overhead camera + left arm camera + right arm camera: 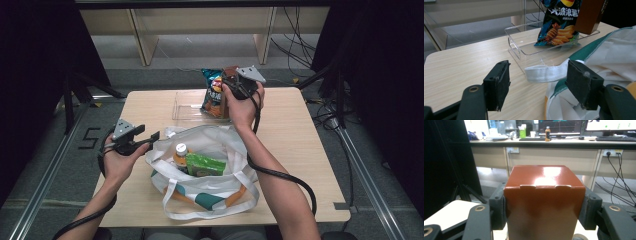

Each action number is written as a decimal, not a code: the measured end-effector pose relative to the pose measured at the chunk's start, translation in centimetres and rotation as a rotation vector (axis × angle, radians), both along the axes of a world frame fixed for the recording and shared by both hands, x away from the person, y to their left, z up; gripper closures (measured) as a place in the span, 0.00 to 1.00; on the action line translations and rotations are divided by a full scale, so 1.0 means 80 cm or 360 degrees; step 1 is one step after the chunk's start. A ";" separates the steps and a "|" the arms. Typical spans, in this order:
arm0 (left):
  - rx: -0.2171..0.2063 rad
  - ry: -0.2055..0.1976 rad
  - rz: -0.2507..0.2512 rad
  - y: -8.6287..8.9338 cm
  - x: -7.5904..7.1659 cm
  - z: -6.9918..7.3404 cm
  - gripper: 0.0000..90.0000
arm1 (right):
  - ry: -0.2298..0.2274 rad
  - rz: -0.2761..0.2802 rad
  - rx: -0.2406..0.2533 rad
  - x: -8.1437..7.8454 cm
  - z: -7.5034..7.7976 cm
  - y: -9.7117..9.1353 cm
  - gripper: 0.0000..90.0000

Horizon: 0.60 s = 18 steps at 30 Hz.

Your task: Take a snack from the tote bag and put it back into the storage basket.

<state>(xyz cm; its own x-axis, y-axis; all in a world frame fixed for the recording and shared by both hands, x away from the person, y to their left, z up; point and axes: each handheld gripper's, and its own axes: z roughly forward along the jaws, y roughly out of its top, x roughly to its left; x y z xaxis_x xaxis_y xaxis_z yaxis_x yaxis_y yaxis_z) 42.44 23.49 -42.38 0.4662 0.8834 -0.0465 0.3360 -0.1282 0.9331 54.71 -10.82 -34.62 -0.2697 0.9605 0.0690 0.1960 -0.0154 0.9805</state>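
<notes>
Right gripper view: the right gripper point(544, 207) squeezes a brown box point(544, 202) between both pads, held up above the clear tray point(187, 111). Beside the white bag point(210, 145), the left gripper point(541, 86) stands wide open, holding nothing.

Overhead light falls evenly on the table point(300, 150), while the high view's sides stay black. Glare whitens the top of the box point(544, 195) in the right gripper view. All frames look soft, slightly blurred.
</notes>
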 end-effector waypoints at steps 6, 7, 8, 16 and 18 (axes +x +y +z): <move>0.0000 -0.0003 -0.0002 0.000 0.000 0.000 0.39 | -0.0022 0.0004 -0.0042 0.004 -0.004 0.000 0.44; 0.0000 -0.0003 -0.0002 0.000 0.000 0.000 0.39 | -0.0036 0.0007 -0.0051 0.004 -0.005 0.000 0.44; 0.0000 -0.0003 -0.0001 0.000 0.000 0.000 0.39 | -0.0015 -0.0003 -0.0035 0.004 -0.004 0.000 0.44; -0.0001 -0.0001 -0.0010 -0.002 0.000 0.000 0.39 | -0.0009 -0.0020 -0.0009 0.011 -0.007 -0.005 0.44; 0.0000 0.0000 -0.0010 -0.002 0.000 0.000 0.39 | -0.0012 -0.0026 -0.0014 0.011 -0.007 -0.005 0.44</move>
